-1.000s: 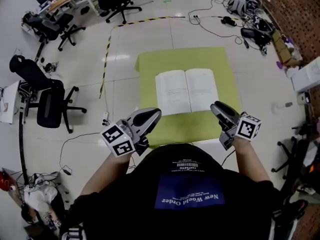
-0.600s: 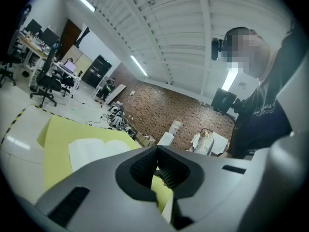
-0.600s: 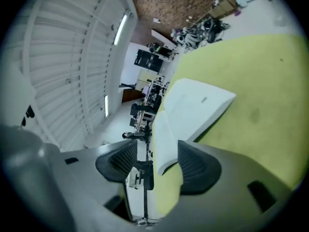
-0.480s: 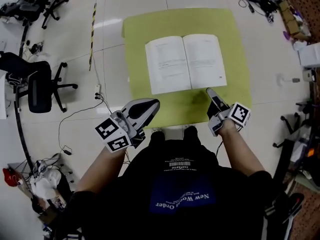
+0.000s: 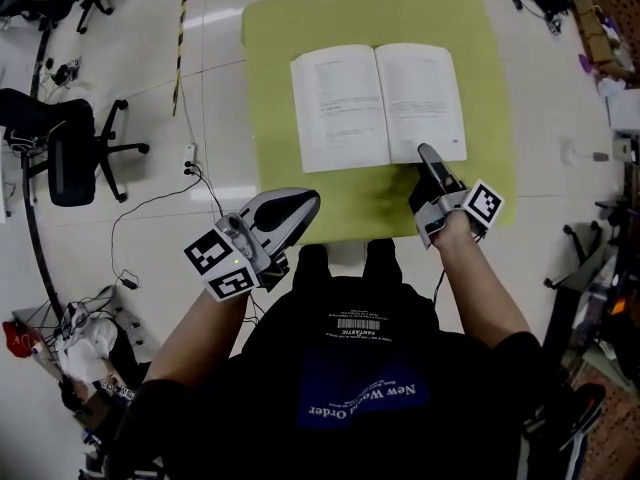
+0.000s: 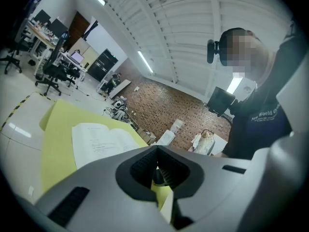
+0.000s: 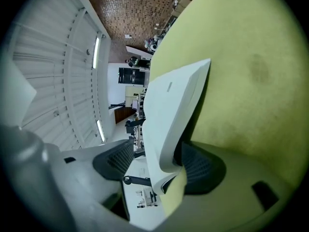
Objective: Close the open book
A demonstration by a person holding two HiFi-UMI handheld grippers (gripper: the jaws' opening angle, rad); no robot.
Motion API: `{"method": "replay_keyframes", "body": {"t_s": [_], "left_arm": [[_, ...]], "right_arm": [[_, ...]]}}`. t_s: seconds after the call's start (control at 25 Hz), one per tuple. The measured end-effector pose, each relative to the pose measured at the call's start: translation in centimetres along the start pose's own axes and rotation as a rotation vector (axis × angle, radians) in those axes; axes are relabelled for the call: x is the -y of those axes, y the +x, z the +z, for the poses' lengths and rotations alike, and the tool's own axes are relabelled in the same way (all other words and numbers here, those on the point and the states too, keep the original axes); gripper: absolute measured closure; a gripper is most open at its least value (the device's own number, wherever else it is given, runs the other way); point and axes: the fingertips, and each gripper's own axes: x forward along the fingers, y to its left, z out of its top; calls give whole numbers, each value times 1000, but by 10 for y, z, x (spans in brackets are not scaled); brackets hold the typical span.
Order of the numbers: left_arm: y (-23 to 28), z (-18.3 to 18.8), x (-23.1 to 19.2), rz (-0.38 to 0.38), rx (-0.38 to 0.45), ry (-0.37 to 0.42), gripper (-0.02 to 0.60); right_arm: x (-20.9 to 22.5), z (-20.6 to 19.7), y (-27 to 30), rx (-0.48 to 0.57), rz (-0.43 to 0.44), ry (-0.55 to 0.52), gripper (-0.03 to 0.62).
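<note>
On the yellow mat (image 5: 285,28), the book (image 5: 378,103) lies flat and open.
Right gripper (image 5: 427,156) sits at its near right corner, jaws just opening wide, page edge between them, unpinched; left gripper (image 5: 300,208) hangs back, closed and empty.

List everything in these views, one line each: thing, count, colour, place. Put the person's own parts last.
open book: one, white pages, on the mat
mat: one, yellow-green, flat on the floor
floor: white tiles, all round the mat
office chair: one whole, black, left of the mat
hazard tape: one strip, yellow and black, floor at upper left
cable: one, black, floor between chair and mat
T-shirt: one, black with blue print, bottom
left gripper: one, grey, jaws together, empty, above the mat's near left part
right gripper: one, grey, jaws just been opening, book's near right corner between them
</note>
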Motion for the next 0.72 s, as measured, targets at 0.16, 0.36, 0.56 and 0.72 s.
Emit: {"method": "replay_keyframes", "body": {"t_s": [0.16,0.36,0.56,0.72], "left_arm": [[-5,-1,-1,0,1,-8,575],[-10,0,-2,7,7,-15,575],[-13,-2,-5,18,14,-20,575],[-17,-4,-7,19,18,-27,575]], "right_arm": [[-5,9,12,24,26,-6,310],[-6,21,22,48,51,-31,312],[3,25,22,82,30,-76,484],[-11,21,23,77,62,-200,521]]}}
